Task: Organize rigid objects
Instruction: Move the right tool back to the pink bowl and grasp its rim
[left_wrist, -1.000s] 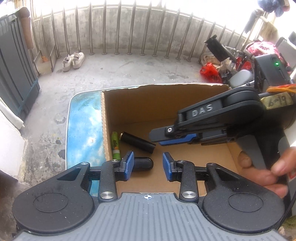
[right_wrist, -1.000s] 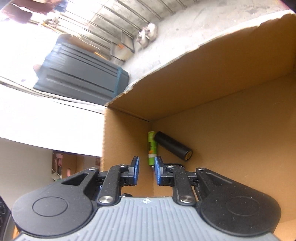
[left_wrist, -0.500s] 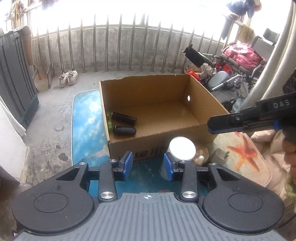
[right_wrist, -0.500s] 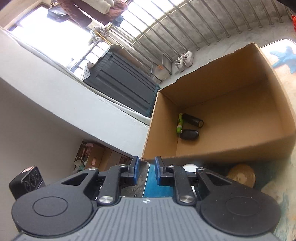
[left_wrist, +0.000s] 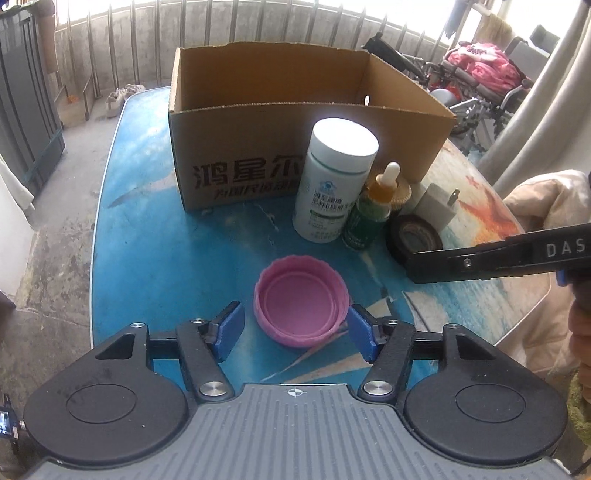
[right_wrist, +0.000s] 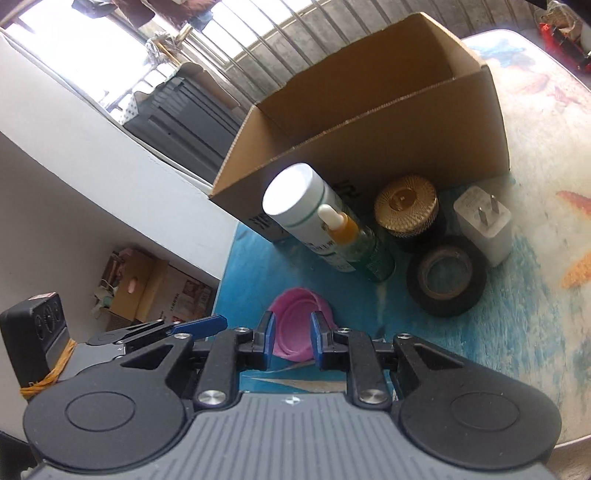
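On a blue sea-print tabletop (left_wrist: 147, 229), the left gripper (left_wrist: 295, 328) hangs with its blue pads to either side of a shallow pink plastic lid (left_wrist: 301, 304) lying open side up, the jaws opening and not pressing on the rim. The lid sits at six o'clock from a tall white screw-cap bottle (left_wrist: 334, 181), which stands just in front of an open brown cardboard box (left_wrist: 236, 162) at twelve o'clock. A small green dropper bottle with an amber neck (left_wrist: 369, 214) touches the white bottle at its three o'clock side; past it lie a black tape roll (left_wrist: 413, 234), a white plug adapter (left_wrist: 437, 206) and a round gold-mesh container (right_wrist: 406, 203). The right gripper (right_wrist: 291, 339) hovers nearby at four o'clock, jaws narrowly parted, opening slightly and gripping nothing. The step in hand appears to be picking up the lid for the box. The next move would call for lowering the pads around the rim and closing gently, since the thin wall may flex or skid.
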